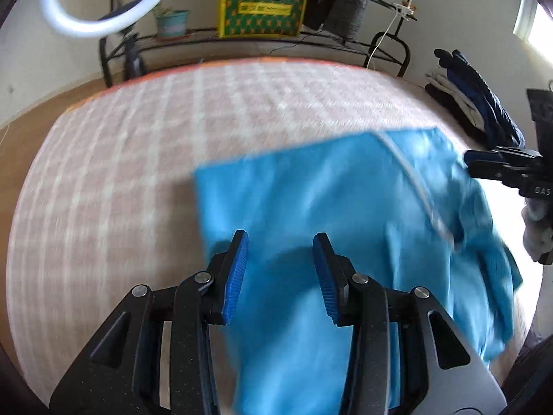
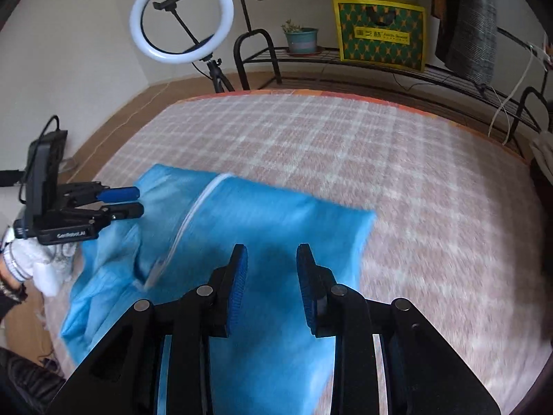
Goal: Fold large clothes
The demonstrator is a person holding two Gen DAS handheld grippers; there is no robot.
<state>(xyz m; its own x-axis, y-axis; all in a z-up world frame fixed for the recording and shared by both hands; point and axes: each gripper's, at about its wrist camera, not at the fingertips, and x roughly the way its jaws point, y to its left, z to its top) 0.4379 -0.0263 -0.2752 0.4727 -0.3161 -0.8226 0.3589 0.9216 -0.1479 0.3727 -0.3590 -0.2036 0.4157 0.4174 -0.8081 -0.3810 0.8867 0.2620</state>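
I've got both tongs parted & empty, left gripper (image 1: 280, 238) & right gripper (image 2: 271, 250) above the blue garment (image 1: 311, 190) on the plaid bed (image 1: 138, 131): looks thin, floppy, light, so I'd pinch hem corners.

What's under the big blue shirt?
The blue shirt lies on a pink checked blanket, which shows all around it. Whatever sits directly beneath the cloth is covered, so I can't tell if anything else is there.
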